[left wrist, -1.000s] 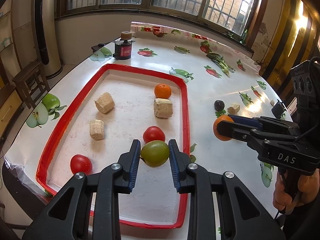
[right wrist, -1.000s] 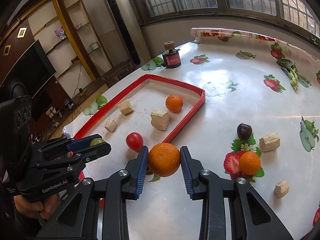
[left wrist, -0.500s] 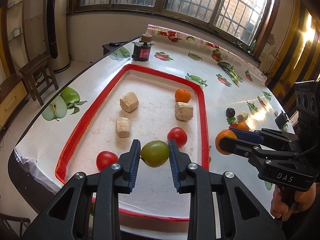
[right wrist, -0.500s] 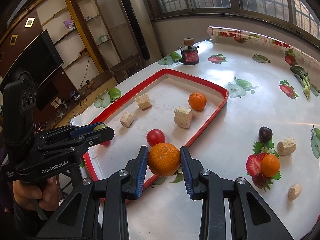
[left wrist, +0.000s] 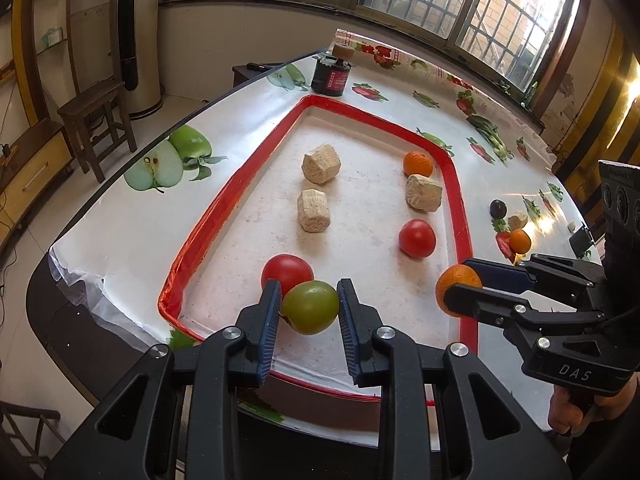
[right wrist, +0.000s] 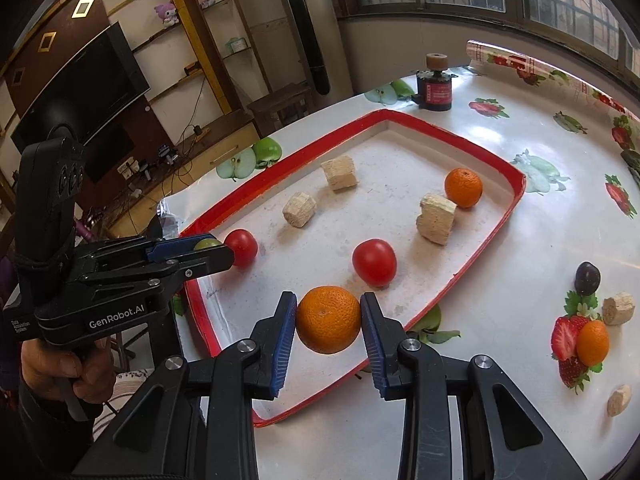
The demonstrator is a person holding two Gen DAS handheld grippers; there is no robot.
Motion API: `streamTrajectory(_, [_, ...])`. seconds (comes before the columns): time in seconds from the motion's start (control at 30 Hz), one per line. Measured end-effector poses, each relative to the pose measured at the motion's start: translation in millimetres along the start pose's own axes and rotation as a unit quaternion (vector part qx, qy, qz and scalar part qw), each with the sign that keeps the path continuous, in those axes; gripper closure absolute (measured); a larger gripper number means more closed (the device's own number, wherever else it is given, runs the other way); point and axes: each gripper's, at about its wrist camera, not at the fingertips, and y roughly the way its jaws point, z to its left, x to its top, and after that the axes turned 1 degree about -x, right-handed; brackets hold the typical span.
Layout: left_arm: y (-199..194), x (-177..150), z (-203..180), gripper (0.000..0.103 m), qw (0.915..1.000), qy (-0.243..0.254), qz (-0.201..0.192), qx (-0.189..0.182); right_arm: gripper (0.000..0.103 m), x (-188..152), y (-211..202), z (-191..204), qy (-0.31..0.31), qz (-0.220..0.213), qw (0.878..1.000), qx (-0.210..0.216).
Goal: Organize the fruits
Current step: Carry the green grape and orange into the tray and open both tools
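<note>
My left gripper [left wrist: 309, 307] is shut on a green tomato [left wrist: 311, 306], held over the near end of the red-rimmed tray [left wrist: 463, 216], just in front of a red tomato [left wrist: 286, 270]. My right gripper [right wrist: 329, 320] is shut on an orange [right wrist: 328, 319] above the tray's near right part [right wrist: 476, 254]. Each gripper shows in the other's view: the right one [left wrist: 460, 288] with the orange [left wrist: 450, 278], the left one [right wrist: 210, 252] with a sliver of green tomato [right wrist: 206, 243]. Another red tomato [left wrist: 417, 237] [right wrist: 375, 261] and a small orange [left wrist: 417, 163] [right wrist: 463, 187] lie in the tray.
Three beige blocks [left wrist: 314, 210] [left wrist: 321, 162] [left wrist: 423, 192] lie in the tray. Right of it on the tablecloth are a dark plum [right wrist: 587, 278], a small orange [right wrist: 592, 342] and beige blocks [right wrist: 618, 310]. A black and red jar [right wrist: 435, 88] stands at the far end.
Both grippers moved toward the tray's near end and sank a little, each still carrying its fruit. The orange now hangs over the tray instead of over the cloth outside it.
</note>
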Motion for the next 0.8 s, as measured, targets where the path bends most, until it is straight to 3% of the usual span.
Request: streamTrajectory(0.8, [15, -4, 7, 0.077, 0.9993, 0.008, 0.021, 0.029, 0.067, -5, 29, 0, -0.022, 0.026, 0.999, -0.008])
